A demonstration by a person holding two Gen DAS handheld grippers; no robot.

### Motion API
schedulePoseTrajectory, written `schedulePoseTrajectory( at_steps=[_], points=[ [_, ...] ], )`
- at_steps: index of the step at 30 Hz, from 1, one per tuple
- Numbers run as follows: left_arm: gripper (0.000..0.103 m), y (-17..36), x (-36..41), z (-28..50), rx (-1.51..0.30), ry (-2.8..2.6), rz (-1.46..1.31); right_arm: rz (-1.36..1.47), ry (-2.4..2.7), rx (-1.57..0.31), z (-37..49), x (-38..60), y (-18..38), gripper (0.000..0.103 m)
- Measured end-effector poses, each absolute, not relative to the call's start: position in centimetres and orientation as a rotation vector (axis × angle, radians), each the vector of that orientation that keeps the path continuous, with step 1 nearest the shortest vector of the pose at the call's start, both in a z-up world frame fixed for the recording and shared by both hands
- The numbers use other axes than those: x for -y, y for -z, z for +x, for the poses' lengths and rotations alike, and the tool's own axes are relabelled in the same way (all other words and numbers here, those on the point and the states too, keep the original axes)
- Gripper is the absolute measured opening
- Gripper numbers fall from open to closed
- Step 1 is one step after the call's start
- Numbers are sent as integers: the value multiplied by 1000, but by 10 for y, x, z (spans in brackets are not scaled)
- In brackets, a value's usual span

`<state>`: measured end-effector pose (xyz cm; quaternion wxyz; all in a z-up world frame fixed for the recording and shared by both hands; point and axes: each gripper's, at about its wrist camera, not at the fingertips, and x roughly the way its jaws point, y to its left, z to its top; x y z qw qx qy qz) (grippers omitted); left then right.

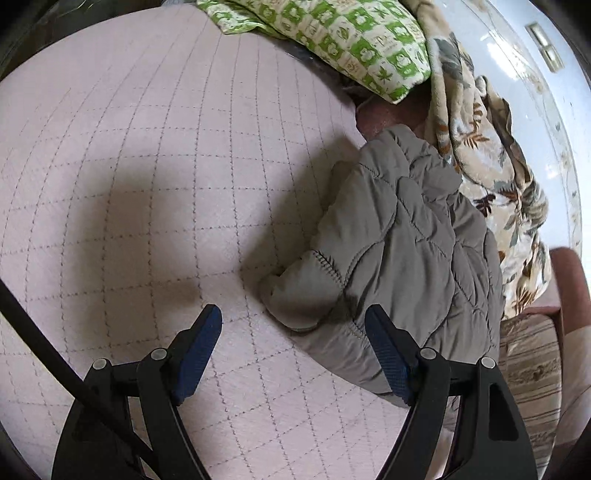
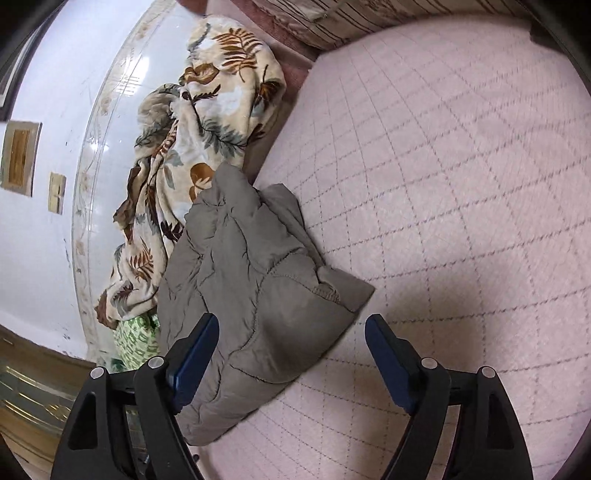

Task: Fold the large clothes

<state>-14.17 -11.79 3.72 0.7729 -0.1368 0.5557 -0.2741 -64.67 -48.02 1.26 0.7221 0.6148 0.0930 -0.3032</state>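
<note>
A grey quilted jacket (image 1: pixel 402 236) lies bunched on the pink quilted bed cover (image 1: pixel 147 166). Its cuffed sleeve end points toward my left gripper (image 1: pixel 293 323), which hovers open just above it, with nothing pressed between the blue pads. In the right wrist view the same jacket (image 2: pixel 251 295) lies folded over, a stitched corner sticking out to the right. My right gripper (image 2: pixel 291 332) stands open over the jacket's near edge; its left finger (image 2: pixel 195 350) is over the fabric and the right one is over the bed cover (image 2: pixel 443 184). Neither gripper holds anything.
A cream blanket with brown leaf print (image 1: pixel 491 177) (image 2: pixel 207 122) is heaped beside the jacket against the white wall (image 2: pixel 44 221). A green-and-white patterned pillow (image 1: pixel 332 40) lies at the far edge. A striped cushion (image 1: pixel 532 362) (image 2: pixel 351 18) sits at the bed's side.
</note>
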Motion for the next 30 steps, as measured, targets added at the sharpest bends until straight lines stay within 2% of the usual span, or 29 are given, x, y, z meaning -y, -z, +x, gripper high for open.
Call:
schedulePoseTrajectory(
  at_steps=[10,16,22,30],
  points=[
    [80,-23,111,-135,-1251,584,-420,1491,693,-159,-626,483,23,87],
    [81,-21,115,-136,-1232,588,-418,1464,721,-135,-614,489,25,87],
    [81,-16,122,-135,-1207,616,-464,1455,751,-123,-603,496,27,93],
    [89,4,139,-127,-1189,639,-516,1438,741,-141,-597,503,28,94]
  ],
)
